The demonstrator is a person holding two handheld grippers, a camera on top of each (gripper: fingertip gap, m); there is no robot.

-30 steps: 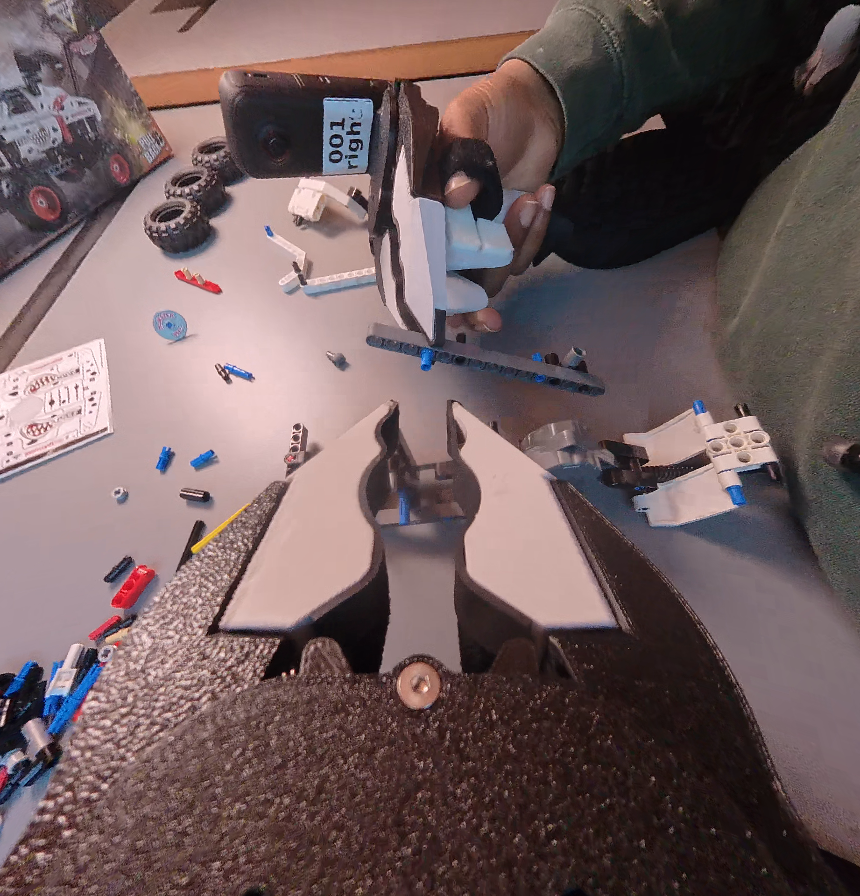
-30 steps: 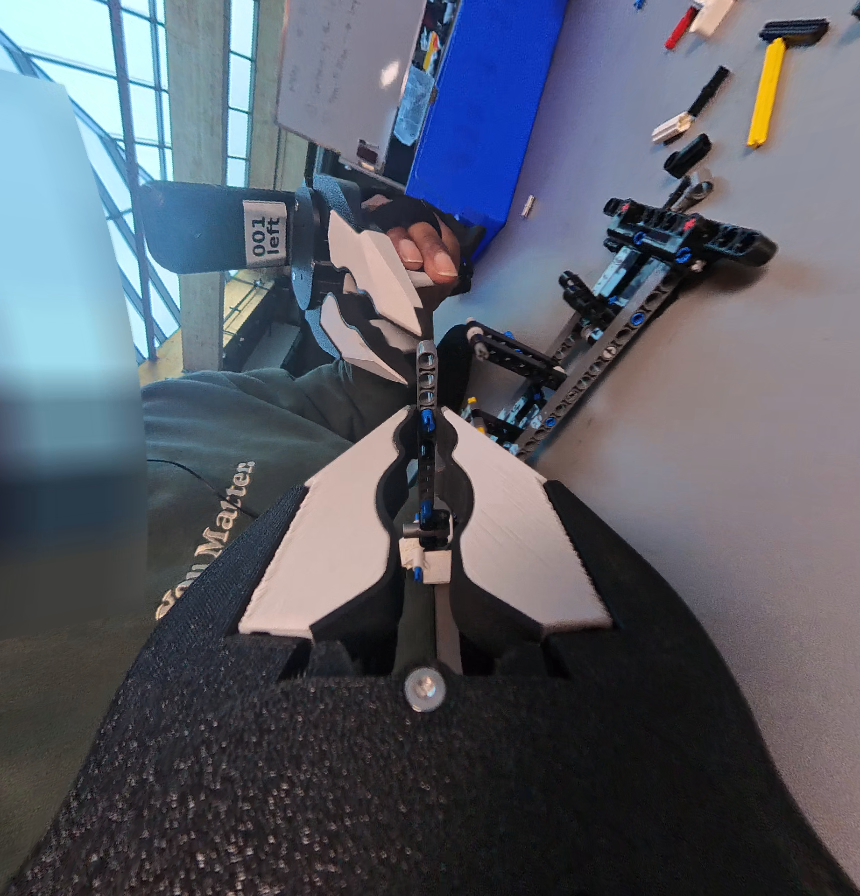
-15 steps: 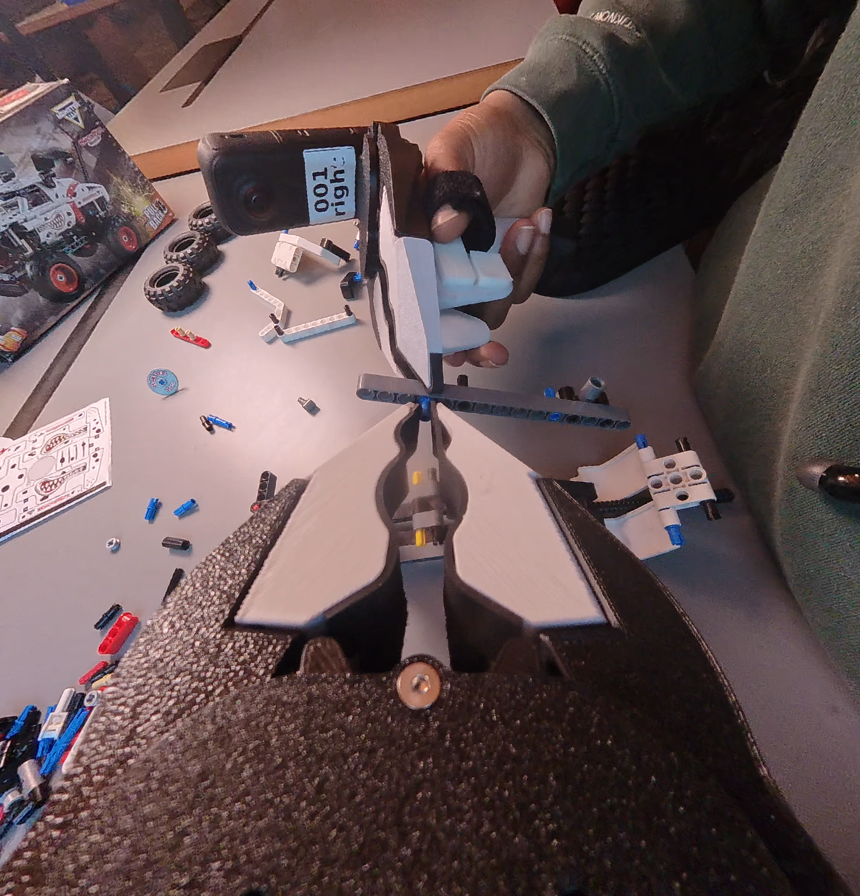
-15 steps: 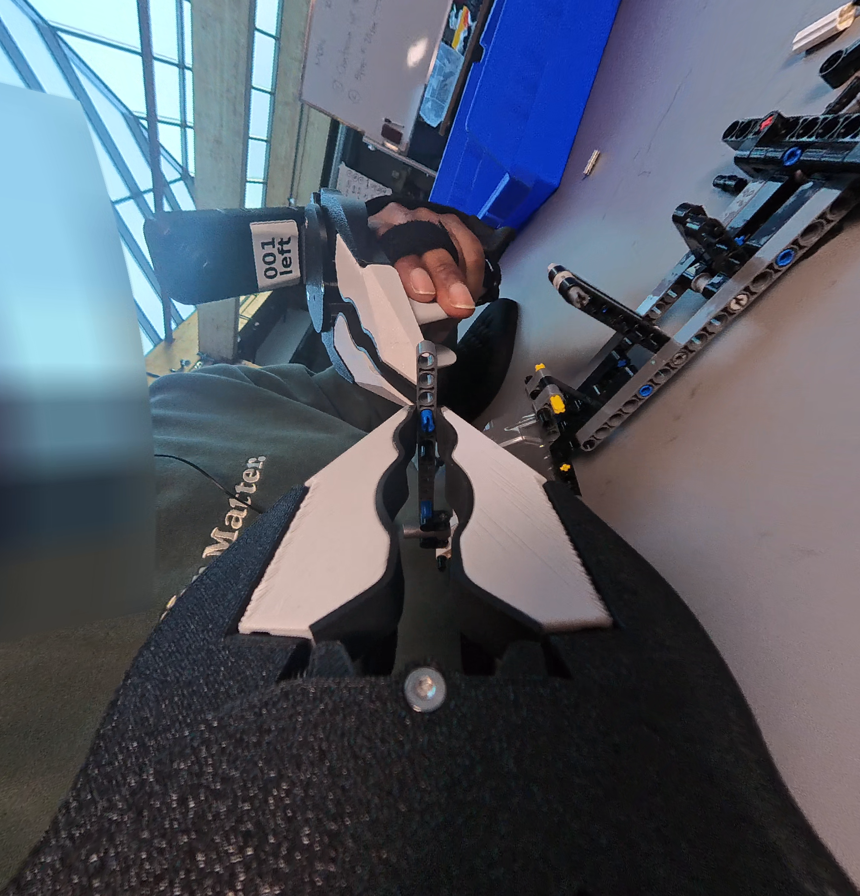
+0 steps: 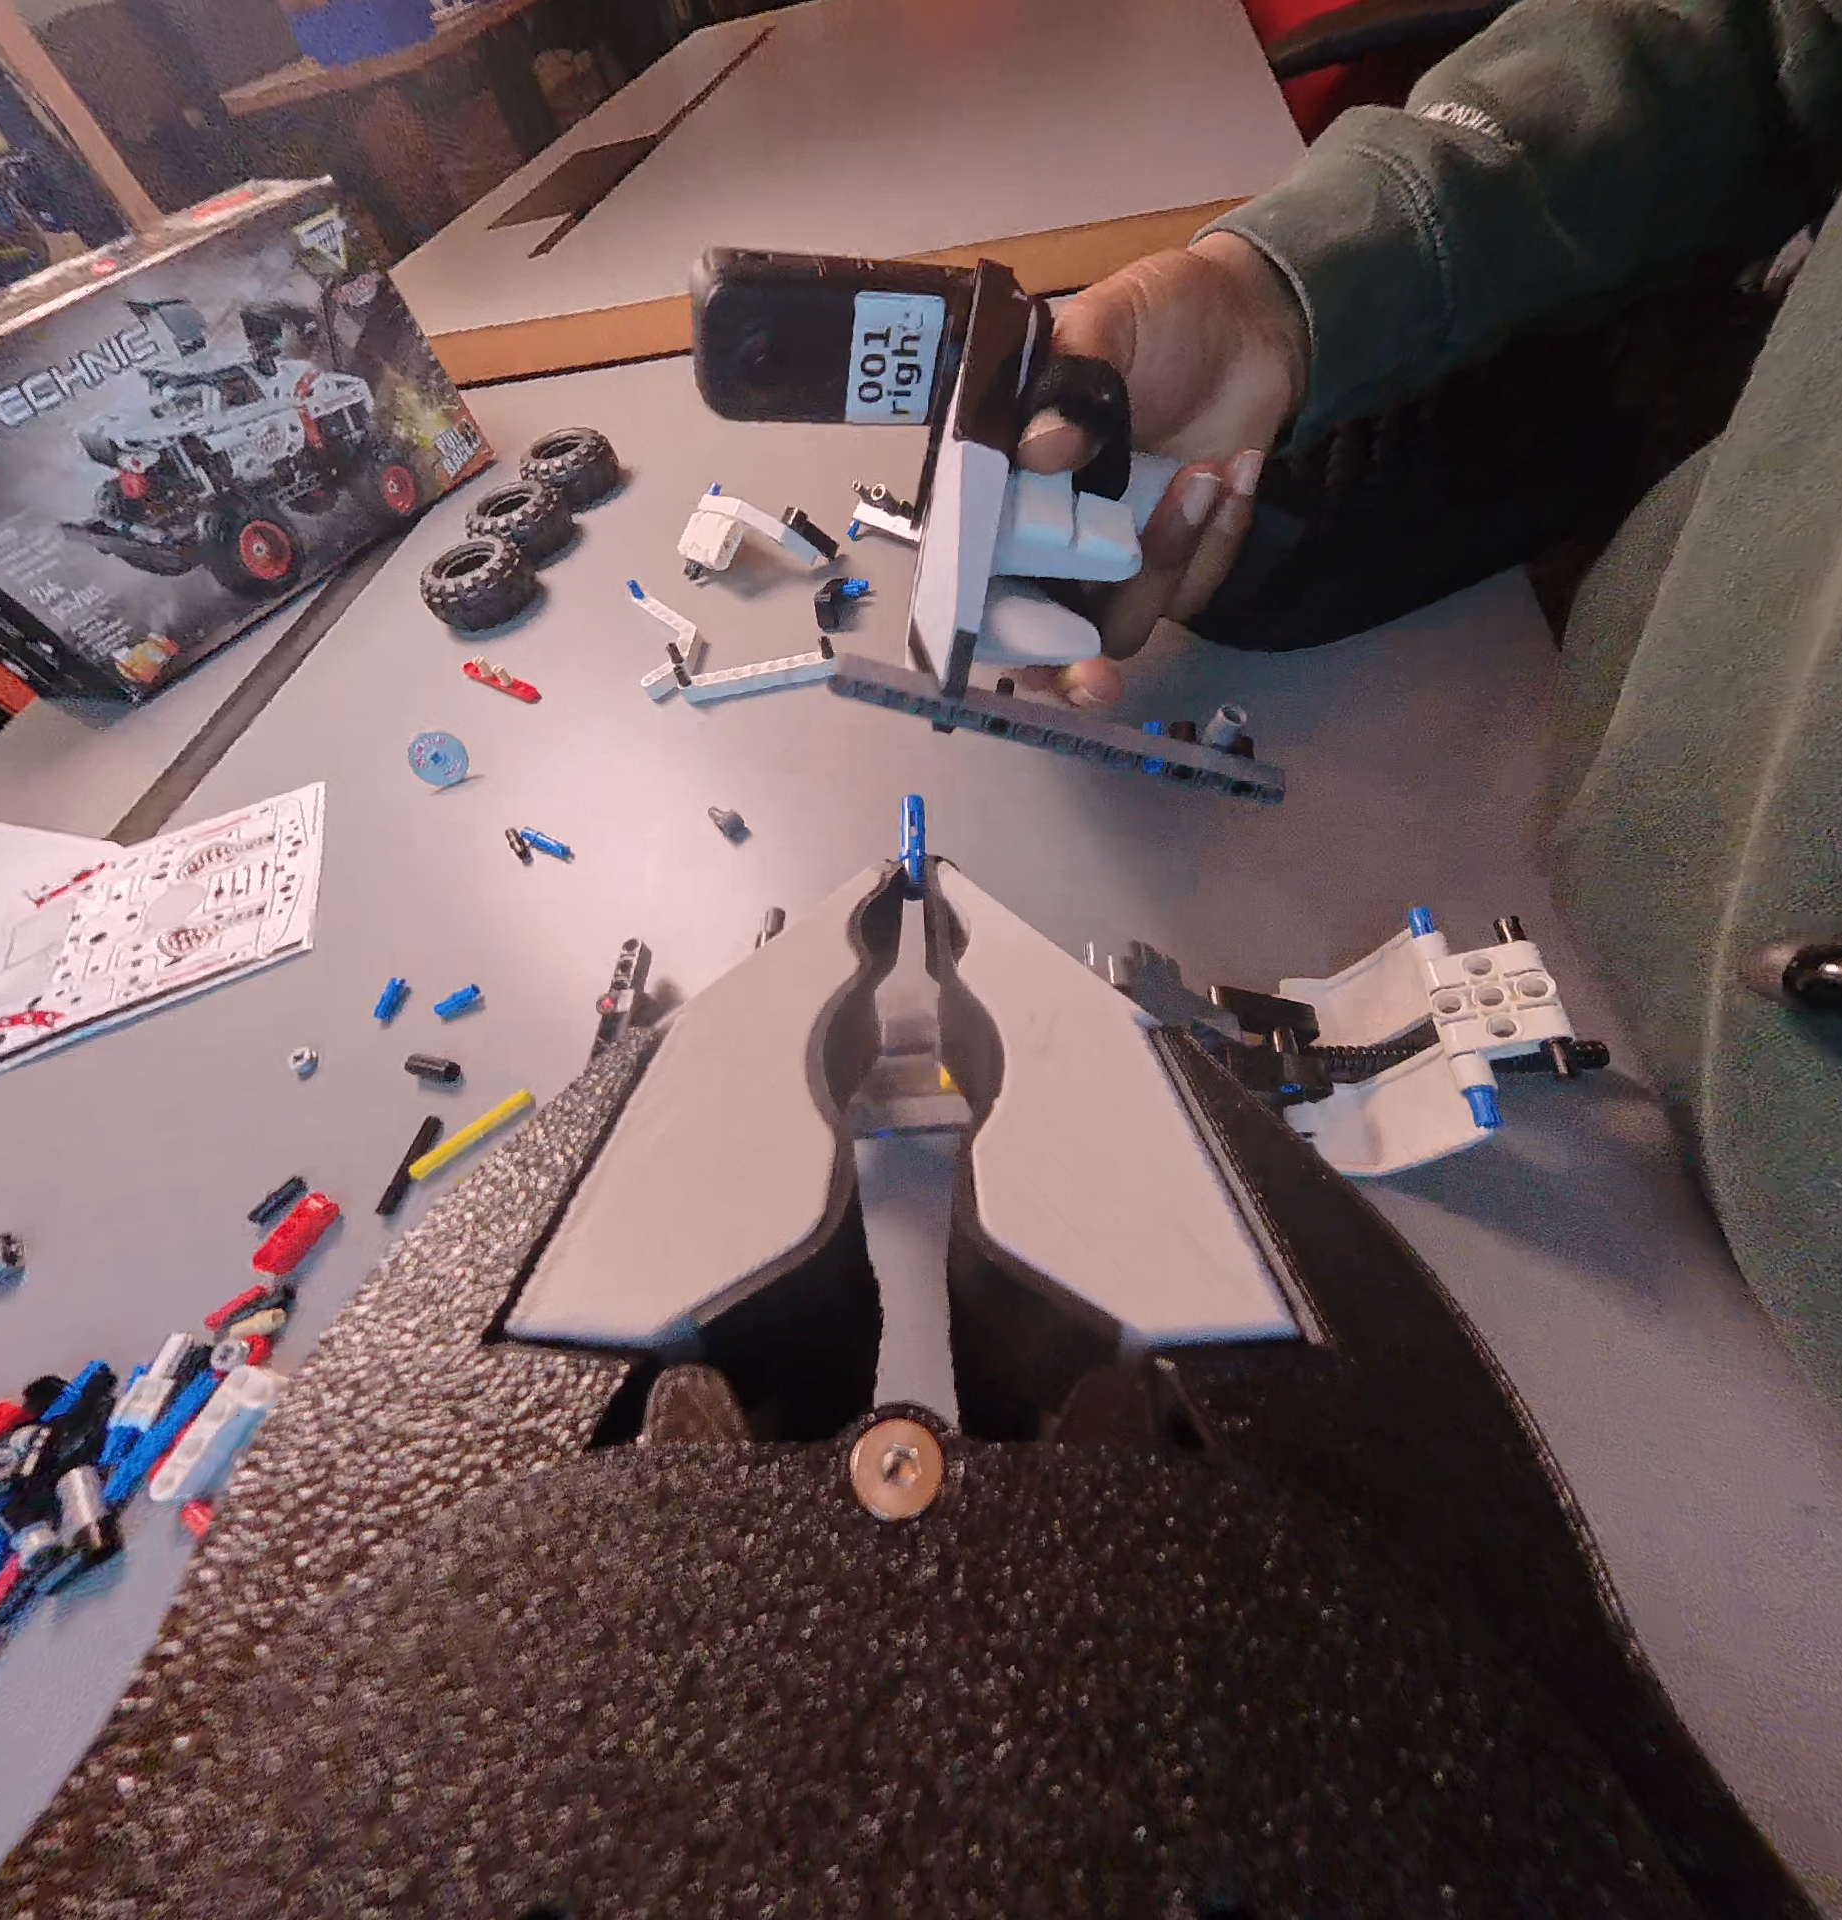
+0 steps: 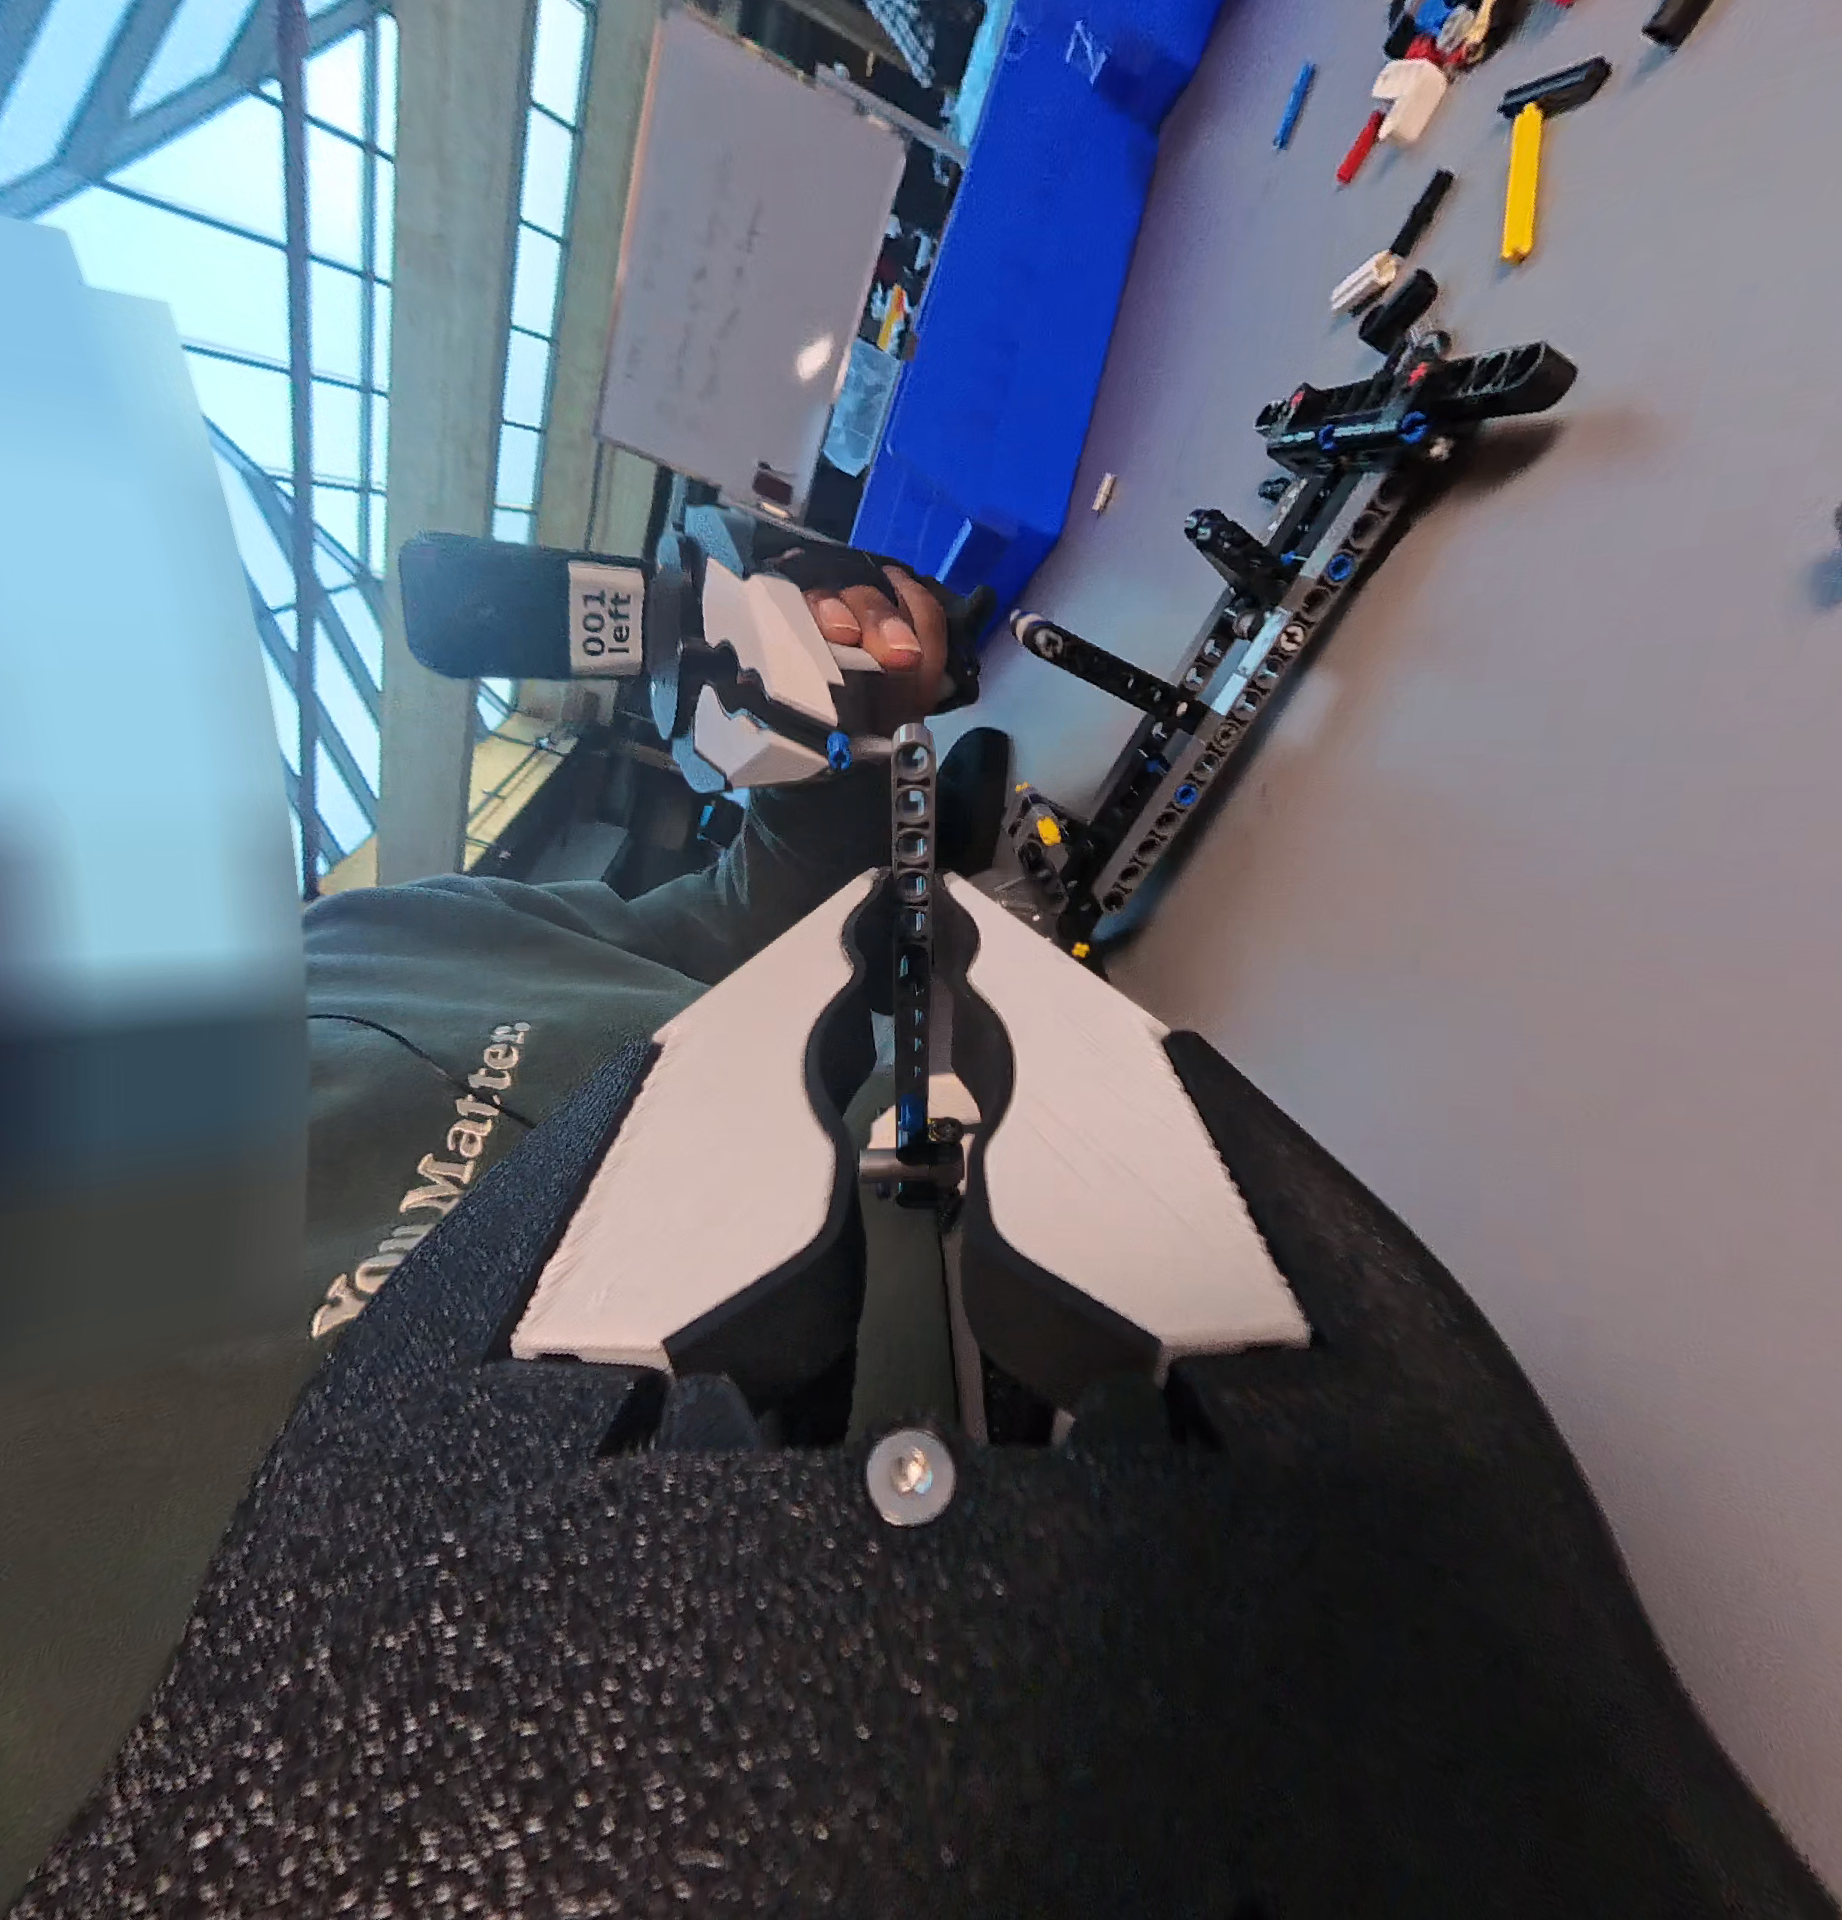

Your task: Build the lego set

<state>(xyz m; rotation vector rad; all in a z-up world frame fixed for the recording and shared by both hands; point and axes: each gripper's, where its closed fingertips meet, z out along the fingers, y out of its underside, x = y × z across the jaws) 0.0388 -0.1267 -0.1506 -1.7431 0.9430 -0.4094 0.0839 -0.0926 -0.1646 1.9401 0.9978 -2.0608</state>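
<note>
My left gripper (image 5: pixel 912 881) is shut on a small blue pin (image 5: pixel 912 829) that sticks out past its tips, held above the grey table. My right gripper (image 6: pixel 912 896) is shut on a long dark grey beam (image 6: pixel 912 800) with holes and a few pins and connectors on it. In the left wrist view the right gripper (image 5: pixel 948 665) holds that beam (image 5: pixel 1062 732) level, a short way beyond the pin and apart from it. In the right wrist view the left gripper (image 6: pixel 792 743) shows with the blue pin (image 6: pixel 837 744) just left of the beam's end.
A white and black sub-assembly (image 5: pixel 1416 1049) lies at the right. Three tyres (image 5: pixel 522 514), the set box (image 5: pixel 169 436), a sticker sheet (image 5: pixel 138 925) and a pile of small parts (image 5: pixel 75 1444) lie left. A long chassis frame (image 6: pixel 1301 634) and a blue bin (image 6: pixel 1000 312) show in the right wrist view. The tips of one gripper are about 7 cm away from the tips of the other.
My left gripper was open, shut on the blue pin in the beam, and has drawn back with the pin in its tips. The right gripper moved the beam slightly away.
</note>
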